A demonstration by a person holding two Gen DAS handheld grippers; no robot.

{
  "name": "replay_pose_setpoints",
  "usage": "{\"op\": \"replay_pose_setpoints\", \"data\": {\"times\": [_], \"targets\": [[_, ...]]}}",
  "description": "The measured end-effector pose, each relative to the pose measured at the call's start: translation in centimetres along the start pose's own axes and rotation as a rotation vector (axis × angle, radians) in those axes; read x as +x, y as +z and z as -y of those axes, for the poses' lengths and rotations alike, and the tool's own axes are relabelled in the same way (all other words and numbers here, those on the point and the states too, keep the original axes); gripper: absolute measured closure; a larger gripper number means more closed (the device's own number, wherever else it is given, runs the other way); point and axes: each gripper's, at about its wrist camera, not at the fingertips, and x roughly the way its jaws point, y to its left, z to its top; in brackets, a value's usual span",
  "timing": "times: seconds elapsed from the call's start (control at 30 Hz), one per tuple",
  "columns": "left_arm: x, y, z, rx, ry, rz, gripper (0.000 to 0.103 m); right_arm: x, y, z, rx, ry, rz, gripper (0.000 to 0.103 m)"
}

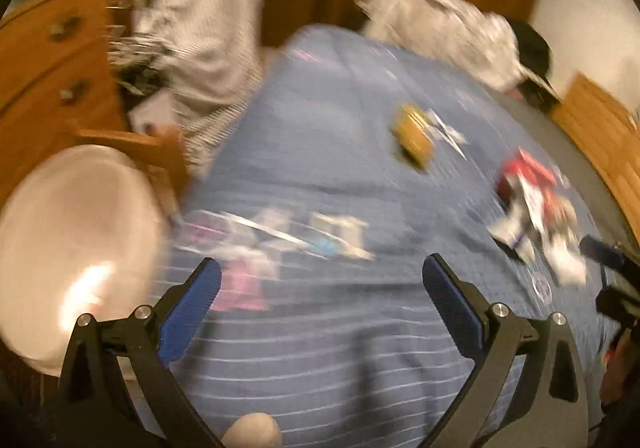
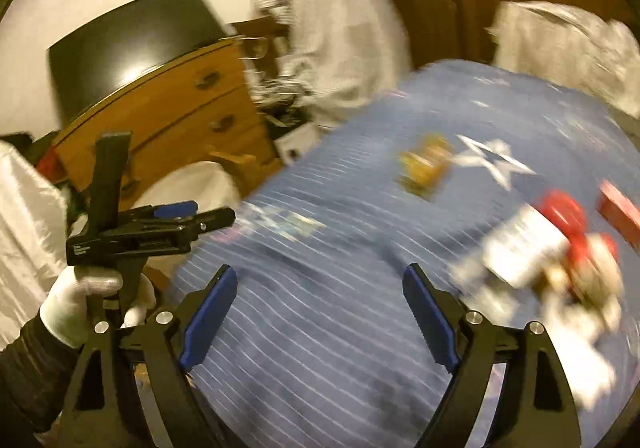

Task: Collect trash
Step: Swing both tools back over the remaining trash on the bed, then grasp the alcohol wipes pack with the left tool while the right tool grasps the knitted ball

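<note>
Trash lies scattered on the blue striped bedspread (image 1: pixel 320 328): a red-and-white wrapper heap (image 1: pixel 536 207) toward the right edge, a yellow packet (image 1: pixel 412 135) further up the bed, and pale pink and blue scraps (image 1: pixel 280 244) just ahead of the left gripper (image 1: pixel 320 280). None is held. The left gripper's fingers (image 1: pixel 192 312) stand spread wide with nothing between them; the right gripper (image 2: pixel 316 308) is likewise spread and empty above the cover.

Risks, as judged: both views are heavily blurred, so a grasp attempted now could miss or pinch the bedspread along with a wrapper. The soft cover may give under thin scraps, making them hard to lift. Light pieces could be knocked off the right edge.

A white-lined bin (image 1: pixel 76 248) stands at the bed's left side, beside a wooden dresser (image 1: pixel 48 59). Pale clothing hangs beyond; crumpled bedding (image 1: pixel 448 31) lies at the far end.
</note>
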Motion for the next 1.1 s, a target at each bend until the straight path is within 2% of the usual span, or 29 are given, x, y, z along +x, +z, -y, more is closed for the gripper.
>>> {"op": "replay_pose_setpoints", "data": {"times": [0.1,0.2,0.43,0.57,0.7,0.8,0.83,0.87,0.9,1.0,1.1], "targets": [[3.4,-1.1,5.2,0.095,-0.07,-0.074,0.006,-2.8,-3.8,5.5,0.069,-0.082,-0.005,0.018],[5.4,-1.4,10.7,0.196,-0.12,-0.096,0.006,-5.2,-7.3,9.8,0.163,-0.122,-0.002,0.018],[7.7,2.1,19.6,0.312,-0.207,-0.036,0.006,-8.3,-11.2,14.1,0.257,-0.138,0.04,0.018],[10.5,3.2,21.8,0.317,-0.224,-0.078,0.006,-8.8,-11.6,15.1,0.267,-0.142,0.044,0.018],[13.1,3.6,22.1,0.324,-0.192,-0.129,0.006,-9.3,-11.9,16.2,0.283,-0.156,0.054,0.018],[14.0,3.7,21.5,0.27,-0.208,-0.14,0.007,-9.3,-11.5,16.5,0.289,-0.167,0.061,0.018],[14.1,3.7,21.2,0.257,-0.228,-0.141,0.018,-9.2,-11.4,16.6,0.291,-0.168,0.062,0.018],[14.1,3.7,21.0,0.256,-0.243,-0.148,0.036,-9.1,-11.4,16.8,0.292,-0.169,0.064,0.018],[14.0,3.6,21.0,0.257,-0.252,-0.152,0.042,-8.9,-11.2,16.9,0.29,-0.167,0.066,0.018],[12.8,3.1,20.6,0.274,-0.245,-0.134,0.054,-8.5,-10.9,16.7,0.278,-0.162,0.07,0.018],[11.0,2.5,19.1,0.269,-0.226,-0.151,0.055,-8.3,-10.6,16.4,0.267,-0.158,0.075,0.018]]}}
